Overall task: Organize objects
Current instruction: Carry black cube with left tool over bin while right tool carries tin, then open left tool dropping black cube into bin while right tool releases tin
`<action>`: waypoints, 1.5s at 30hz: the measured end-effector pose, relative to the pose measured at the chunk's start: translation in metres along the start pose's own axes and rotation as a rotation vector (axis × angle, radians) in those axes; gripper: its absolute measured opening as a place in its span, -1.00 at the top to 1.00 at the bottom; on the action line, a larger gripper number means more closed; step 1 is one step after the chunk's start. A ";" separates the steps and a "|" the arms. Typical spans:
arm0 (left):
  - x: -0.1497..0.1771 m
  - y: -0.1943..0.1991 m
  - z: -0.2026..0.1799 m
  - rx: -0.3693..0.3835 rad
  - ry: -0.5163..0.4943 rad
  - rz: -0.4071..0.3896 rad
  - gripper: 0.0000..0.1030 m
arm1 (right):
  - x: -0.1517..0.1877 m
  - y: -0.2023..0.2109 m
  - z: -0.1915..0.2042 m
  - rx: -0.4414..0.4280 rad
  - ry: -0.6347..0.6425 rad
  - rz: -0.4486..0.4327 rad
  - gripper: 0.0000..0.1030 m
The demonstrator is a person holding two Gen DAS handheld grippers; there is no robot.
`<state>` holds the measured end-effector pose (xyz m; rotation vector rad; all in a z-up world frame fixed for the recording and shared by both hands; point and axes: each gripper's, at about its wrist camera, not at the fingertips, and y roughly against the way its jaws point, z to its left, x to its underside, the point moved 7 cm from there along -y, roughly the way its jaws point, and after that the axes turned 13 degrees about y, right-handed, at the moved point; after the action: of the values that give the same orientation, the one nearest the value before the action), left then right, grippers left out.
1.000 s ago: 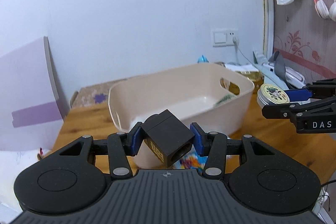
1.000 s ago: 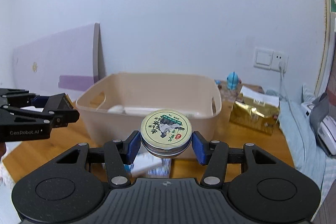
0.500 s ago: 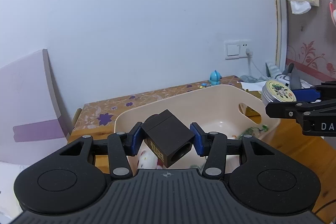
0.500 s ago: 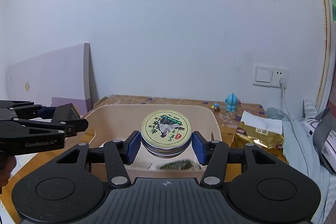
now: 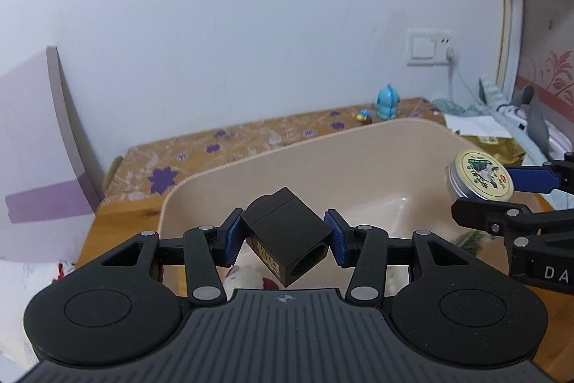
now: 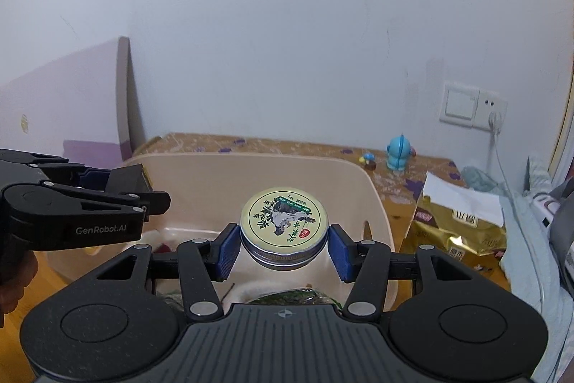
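The right gripper's [image 6: 283,252] body hides most things inside the beige bin [image 6: 376,203]; the tin's [image 6: 284,216] small words are too tiny to read.

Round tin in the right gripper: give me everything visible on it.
The round tin is low and flat, with a ribbed silvery metal side and a cream lid printed with green sprigs, a grey rock, dark script and a small red seal. It is lid-up, tilted toward the camera, clamped at opposite sides by the right gripper, whose blue pads alone touch it, above the beige bin.
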<state>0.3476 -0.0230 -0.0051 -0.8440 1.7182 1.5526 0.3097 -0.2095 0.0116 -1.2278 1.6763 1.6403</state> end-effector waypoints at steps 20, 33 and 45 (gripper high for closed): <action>0.025 -0.045 0.006 -0.068 0.020 0.256 0.04 | 0.020 -0.035 0.005 -0.008 0.043 0.133 0.00; 0.013 -0.017 0.011 -0.036 0.063 0.113 -0.51 | 0.010 -0.010 -0.004 0.007 -0.014 0.064 -0.55; 0.008 0.039 0.023 -0.011 0.102 -0.018 -0.71 | 0.014 0.027 -0.002 0.025 -0.021 0.022 -0.98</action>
<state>0.3123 0.0026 0.0089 -0.9570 1.7703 1.5315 0.2802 -0.2185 0.0143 -1.1811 1.6980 1.6345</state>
